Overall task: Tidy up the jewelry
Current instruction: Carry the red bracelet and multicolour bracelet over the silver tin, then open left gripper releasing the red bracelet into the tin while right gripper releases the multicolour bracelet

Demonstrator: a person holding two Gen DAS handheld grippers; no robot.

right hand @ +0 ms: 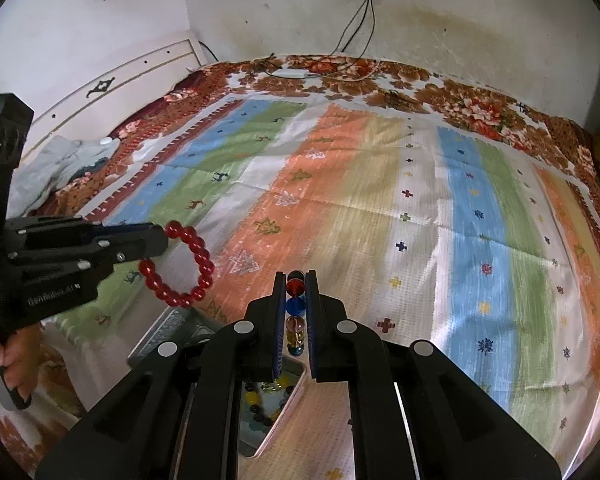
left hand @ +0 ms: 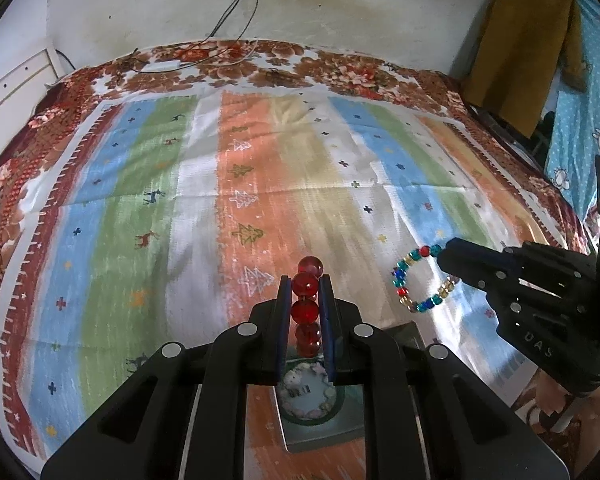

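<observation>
Below the left hand-held gripper (left hand: 306, 280), a grey tray (left hand: 320, 436) is seen holding a pale beaded ring with pink pieces (left hand: 306, 394). Below the right hand-held gripper (right hand: 296, 280), a pink-edged tray (right hand: 288, 404) holds mixed yellow and dark beads. A red round-bead bracelet (left hand: 305, 300) is pinched between the left jaws; a multicoloured glass-bead bracelet (right hand: 295, 308) is pinched by the right. Both are held above the striped bedspread (left hand: 180, 200) that stretches beyond. A carrying step is judged underway; next, each bracelet likely needs lowering and release over its place.
</observation>
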